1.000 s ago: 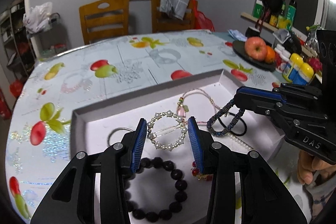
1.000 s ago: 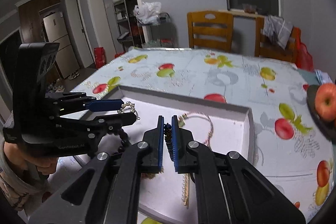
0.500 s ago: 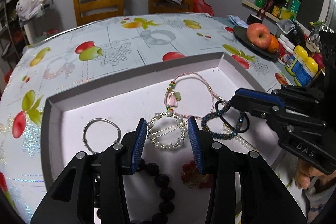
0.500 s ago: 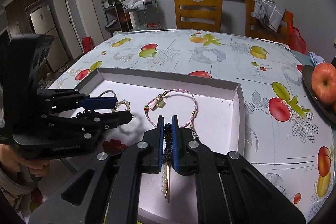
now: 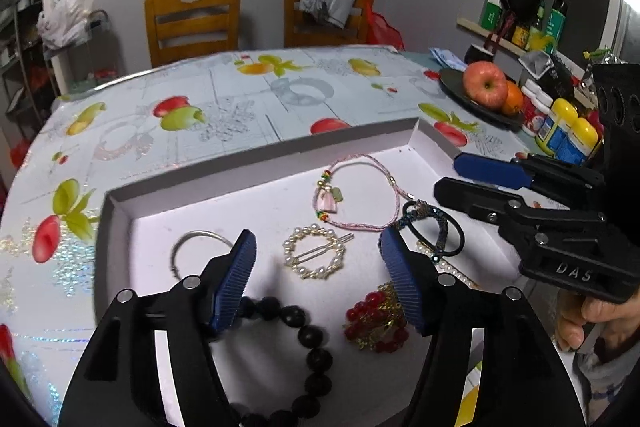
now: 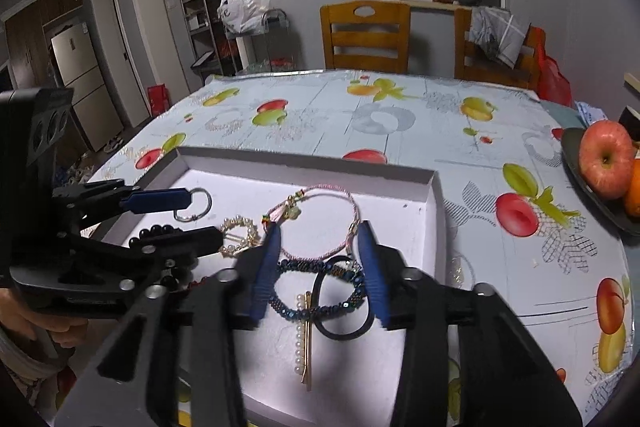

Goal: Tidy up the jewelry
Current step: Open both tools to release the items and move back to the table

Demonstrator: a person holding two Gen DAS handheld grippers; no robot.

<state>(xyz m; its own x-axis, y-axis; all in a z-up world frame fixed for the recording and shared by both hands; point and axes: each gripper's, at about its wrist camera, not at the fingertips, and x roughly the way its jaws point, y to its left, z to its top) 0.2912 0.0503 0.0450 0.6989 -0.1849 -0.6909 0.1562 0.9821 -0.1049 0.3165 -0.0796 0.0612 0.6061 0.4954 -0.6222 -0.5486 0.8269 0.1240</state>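
A shallow white tray (image 5: 248, 163) (image 6: 304, 163) holds the jewelry. My left gripper (image 5: 320, 279) is open above a pearl ring hair clip (image 5: 314, 257), which lies flat on the tray. A silver ring (image 5: 192, 247), a dark bead bracelet (image 5: 308, 339) and a red bead piece (image 5: 374, 323) lie near it. My right gripper (image 6: 320, 267) is open over a dark blue beaded bracelet (image 6: 320, 307) and a black hair tie (image 6: 344, 331). A pink cord bracelet (image 6: 320, 215) and a pearl hairpin (image 6: 304, 343) lie beside them.
The tray sits on a fruit-print tablecloth (image 6: 400, 115). A dark plate with an apple (image 6: 606, 159) stands at the right, with yellow-capped bottles (image 5: 568, 131) near it. Two wooden chairs (image 6: 366, 35) stand behind the table.
My right gripper has opened and let go of the blue beaded bracelet, which now lies in the tray. My left gripper has opened wider and the pearl clip lies free.
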